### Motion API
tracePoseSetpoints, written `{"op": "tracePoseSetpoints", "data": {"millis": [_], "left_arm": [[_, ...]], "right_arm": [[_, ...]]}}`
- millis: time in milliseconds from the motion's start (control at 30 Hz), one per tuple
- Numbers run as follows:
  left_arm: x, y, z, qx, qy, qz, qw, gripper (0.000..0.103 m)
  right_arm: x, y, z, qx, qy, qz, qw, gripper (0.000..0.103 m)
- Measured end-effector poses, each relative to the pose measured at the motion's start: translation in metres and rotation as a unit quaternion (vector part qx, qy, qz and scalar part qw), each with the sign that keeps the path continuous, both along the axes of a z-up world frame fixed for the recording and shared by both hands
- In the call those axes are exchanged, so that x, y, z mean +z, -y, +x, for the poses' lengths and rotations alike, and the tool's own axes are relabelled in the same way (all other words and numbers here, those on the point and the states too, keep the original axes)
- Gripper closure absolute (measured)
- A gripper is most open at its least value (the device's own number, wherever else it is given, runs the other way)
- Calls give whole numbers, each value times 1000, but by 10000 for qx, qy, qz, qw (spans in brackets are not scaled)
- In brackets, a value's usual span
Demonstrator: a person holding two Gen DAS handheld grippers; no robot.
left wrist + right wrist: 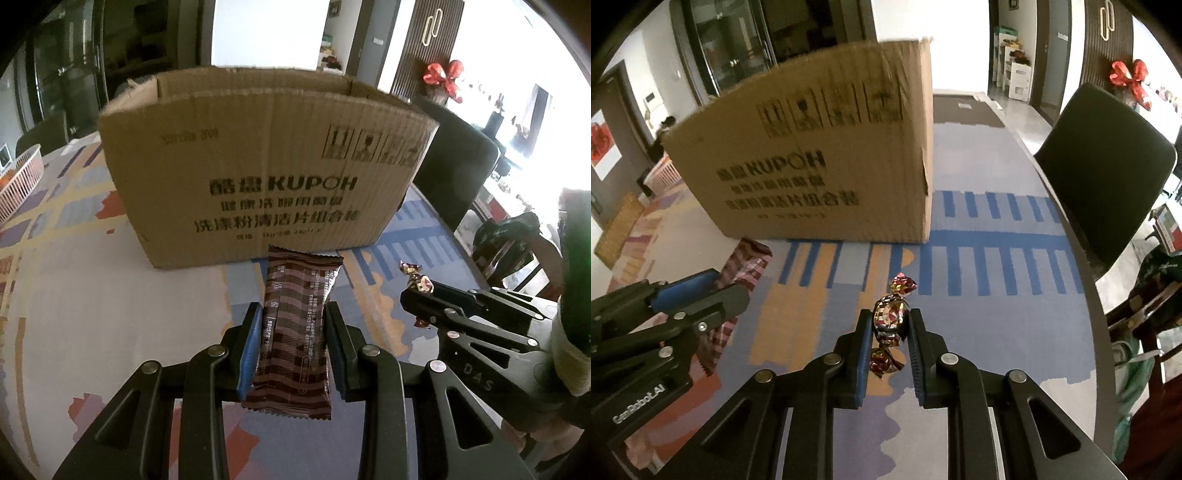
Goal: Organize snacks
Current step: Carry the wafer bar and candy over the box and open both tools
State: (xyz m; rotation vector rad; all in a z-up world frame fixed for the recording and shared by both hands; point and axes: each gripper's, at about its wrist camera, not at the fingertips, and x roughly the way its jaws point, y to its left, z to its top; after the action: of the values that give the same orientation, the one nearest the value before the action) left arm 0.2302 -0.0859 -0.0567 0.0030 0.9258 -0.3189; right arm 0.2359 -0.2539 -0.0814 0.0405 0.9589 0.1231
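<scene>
We had the left tool [291,332] clamped on a brown wafer packet [295,332] pointing lengthwise away, the right tool [890,325] pinching a foil-wrapped candy [889,317]; the open cardboard box [266,166] stood just beyond both on the surface [997,314].

box [266,155] ahead of both grippers: matt corrugated cardboard | bar wrapper [295,332] between left gripper [293,332] pads: smooth plastic film, faint sheen | candy wrapper [889,317] in right gripper [889,325]: crinkled glossy foil | tablecloth [979,332] below: matt printed cloth
</scene>
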Motion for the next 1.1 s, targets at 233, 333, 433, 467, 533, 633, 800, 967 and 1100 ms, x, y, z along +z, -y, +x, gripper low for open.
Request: {"op": "tracePoseSetpoints", "data": {"millis": [233, 333, 433, 467, 533, 633, 800, 967, 1100], "left_arm": [[28, -7, -18, 20, 373, -94, 9993, 70], [44, -9, -25, 11, 547, -175, 9983, 70], [60, -13, -29, 19, 734, -256, 9970, 69], [64, -13, -29, 27, 793, -278, 9965, 69], [74, -16, -31, 29, 910, -313, 9954, 70], [89, -19, -31, 52, 1093, -330, 9934, 70], [108, -22, -26, 116, 1340, -337, 9903, 69], [122, -28, -14, 191, 1529, -307, 9876, 70], [133, -34, -2, 239, 1666, -271, 9854, 69]], "right_arm": [[34, -1, -18, -15, 429, 106, 9990, 83], [50, -4, -21, -14, 629, 159, 9979, 83], [66, -6, -26, 8, 851, 164, 9962, 83], [70, -6, -27, 23, 906, 173, 9957, 83], [80, -9, -29, 48, 1031, 195, 9945, 83], [95, -13, -31, 81, 1210, 193, 9924, 83], [112, -16, -28, 150, 1432, 213, 9893, 83], [127, -22, -20, 231, 1571, 221, 9871, 83], [139, -25, -10, 245, 1691, 189, 9851, 83]]}}
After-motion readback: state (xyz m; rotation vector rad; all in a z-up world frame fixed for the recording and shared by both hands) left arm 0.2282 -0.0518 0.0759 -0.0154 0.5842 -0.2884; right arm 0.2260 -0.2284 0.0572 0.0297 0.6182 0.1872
